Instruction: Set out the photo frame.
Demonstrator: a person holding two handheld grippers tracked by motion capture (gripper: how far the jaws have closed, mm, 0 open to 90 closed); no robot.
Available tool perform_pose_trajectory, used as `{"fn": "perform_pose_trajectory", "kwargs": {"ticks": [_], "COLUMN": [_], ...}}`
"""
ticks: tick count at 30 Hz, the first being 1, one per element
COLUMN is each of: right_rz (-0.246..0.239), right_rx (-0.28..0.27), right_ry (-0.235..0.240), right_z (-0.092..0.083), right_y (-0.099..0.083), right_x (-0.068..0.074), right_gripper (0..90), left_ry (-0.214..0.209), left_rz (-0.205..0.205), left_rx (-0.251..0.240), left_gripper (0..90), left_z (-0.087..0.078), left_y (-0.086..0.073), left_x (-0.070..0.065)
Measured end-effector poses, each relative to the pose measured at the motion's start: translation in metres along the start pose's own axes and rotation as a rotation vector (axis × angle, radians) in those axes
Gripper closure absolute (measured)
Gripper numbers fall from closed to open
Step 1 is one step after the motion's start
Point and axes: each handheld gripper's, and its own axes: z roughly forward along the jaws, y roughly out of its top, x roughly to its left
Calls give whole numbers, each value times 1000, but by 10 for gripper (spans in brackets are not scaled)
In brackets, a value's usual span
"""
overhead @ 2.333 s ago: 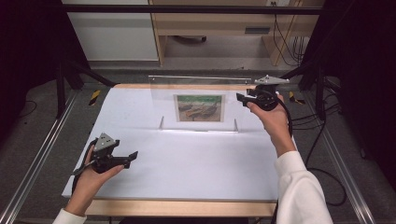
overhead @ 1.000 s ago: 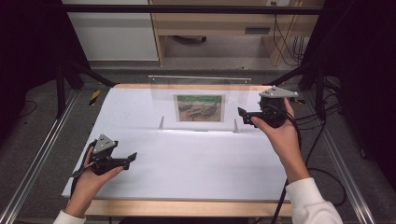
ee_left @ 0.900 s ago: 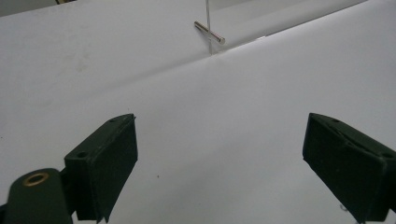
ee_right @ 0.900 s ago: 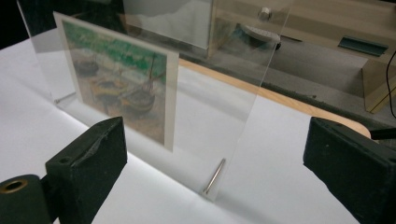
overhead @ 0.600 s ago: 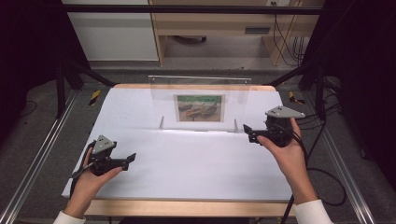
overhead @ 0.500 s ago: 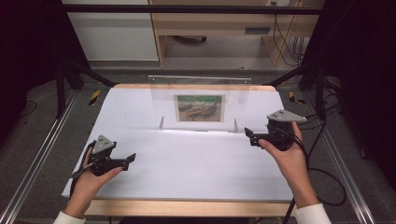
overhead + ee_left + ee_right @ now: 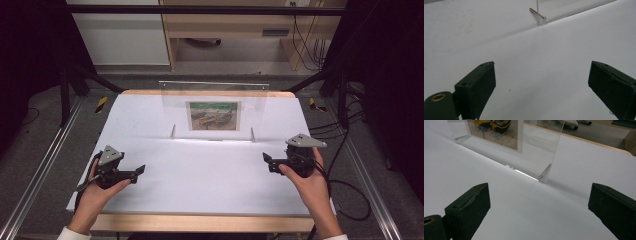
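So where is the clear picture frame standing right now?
In the high view the clear picture frame stands upright at the table's far middle, beyond and between the left gripper and right gripper.

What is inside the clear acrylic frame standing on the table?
The clear frame holds one picture of beached boats, centred between its panes. The rest of the panel is bare and see-through. The picture's back side cannot be seen.

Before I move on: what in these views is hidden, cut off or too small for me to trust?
- Clear acrylic picture stand: top cropped in right gripper view; left gripper view catches just one metal peg.
- Printed picture: too small in high view, cropped in right gripper view.
- Yellow-black tools on floor: too small to identify.
- Left gripper, right gripper: jaw gaps unclear from above.
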Motion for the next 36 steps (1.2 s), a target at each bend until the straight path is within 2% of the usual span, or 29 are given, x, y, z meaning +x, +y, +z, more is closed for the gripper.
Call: {"fn": "perform_pose_trajectory", "kwargs": {"ticks": [21,30,33,36], "right_rz": [38,53,39,51], "right_rx": [58,120,129,132], "right_ry": [-2,-2,-15,-24], "right_z": [15,26,26,26], "right_y": [-43,-67,-71,-72], "right_x": [2,5,6,4], "right_gripper": [55,64,65,65], "left_ry": [3,0,-5,-8], "left_rz": [10,26,39,40], "left_rx": [8,17,24,28], "left_gripper": [75,75,74,73], "left_z": [1,3,5,6], "left_y": [-1,-1,-2,-2], "left_x": [-1,-4,-6,-7]}}
